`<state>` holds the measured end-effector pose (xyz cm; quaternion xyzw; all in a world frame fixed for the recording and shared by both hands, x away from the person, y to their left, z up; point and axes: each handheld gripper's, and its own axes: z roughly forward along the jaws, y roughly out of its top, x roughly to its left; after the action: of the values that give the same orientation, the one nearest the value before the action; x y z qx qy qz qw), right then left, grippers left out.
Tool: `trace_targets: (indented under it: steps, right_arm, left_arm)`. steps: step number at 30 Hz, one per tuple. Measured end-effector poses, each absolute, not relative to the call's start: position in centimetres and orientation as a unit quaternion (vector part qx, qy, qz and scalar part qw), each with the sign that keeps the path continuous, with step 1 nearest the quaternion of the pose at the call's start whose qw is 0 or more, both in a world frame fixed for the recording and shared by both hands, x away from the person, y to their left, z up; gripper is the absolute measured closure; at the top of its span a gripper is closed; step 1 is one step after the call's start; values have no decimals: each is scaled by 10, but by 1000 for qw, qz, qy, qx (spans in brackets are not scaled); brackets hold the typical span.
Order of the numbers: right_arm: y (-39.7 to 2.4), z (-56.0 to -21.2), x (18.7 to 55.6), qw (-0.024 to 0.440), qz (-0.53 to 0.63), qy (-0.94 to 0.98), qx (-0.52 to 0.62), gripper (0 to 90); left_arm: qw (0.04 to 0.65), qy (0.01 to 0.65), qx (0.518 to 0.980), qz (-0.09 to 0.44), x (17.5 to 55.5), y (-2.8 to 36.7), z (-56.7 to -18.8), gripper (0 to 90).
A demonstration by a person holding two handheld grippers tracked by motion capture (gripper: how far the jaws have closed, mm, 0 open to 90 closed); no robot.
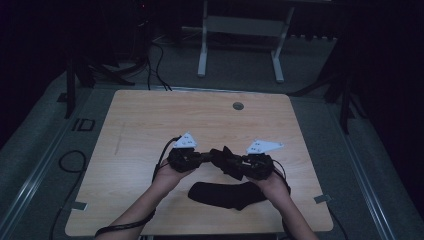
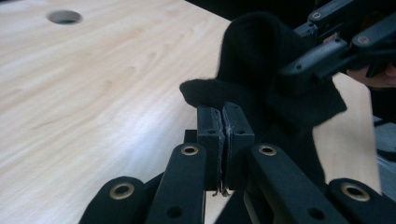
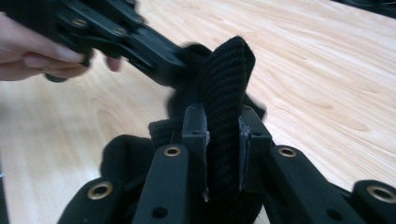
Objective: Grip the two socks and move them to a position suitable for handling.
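Second sock (image 1: 226, 195) lies nearest; both grippers, left gripper (image 1: 207, 159) and right gripper (image 1: 235, 165), pinch a black sock (image 1: 224, 156) at bench (image 1: 150, 125) six o'clock; the left's thin bite could slip.

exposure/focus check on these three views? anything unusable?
High view: underexposed, surroundings nearly black, black sock on the table shows no texture. Left gripper view: bright glare on the wood, held sock a flat silhouette. Right gripper view: well lit, ribbing sharp, hand soft.

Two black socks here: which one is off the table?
The sock held up between the left tool and right tool, the held sock. The other sock lies flat on the table, nearer the person.
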<state>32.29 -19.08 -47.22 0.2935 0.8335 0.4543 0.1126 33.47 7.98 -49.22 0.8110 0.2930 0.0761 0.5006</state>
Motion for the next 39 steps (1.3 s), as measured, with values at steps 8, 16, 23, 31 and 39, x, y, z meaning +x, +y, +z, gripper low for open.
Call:
trace_targets:
  steps: [8, 16, 23, 31, 39]
  right_arm:
    - [-217, -473, 335, 116, 456, 819, 329, 759]
    - [-224, -510, 358, 119, 397, 828, 376, 764]
    - [-224, -541, 377, 91, 357, 840, 398, 729]
    - [-221, -550, 384, 90, 339, 847, 399, 612]
    - [-235, -518, 375, 134, 356, 834, 399, 469]
  left_arm:
    - [494, 308, 808, 89, 331, 98, -494, 878]
    - [462, 362, 807, 67, 337, 115, -530, 877]
    - [422, 384, 820, 42, 351, 114, -553, 876]
    - [407, 398, 820, 55, 360, 112, -560, 827]
    - [409, 403, 814, 88, 354, 109, -553, 588]
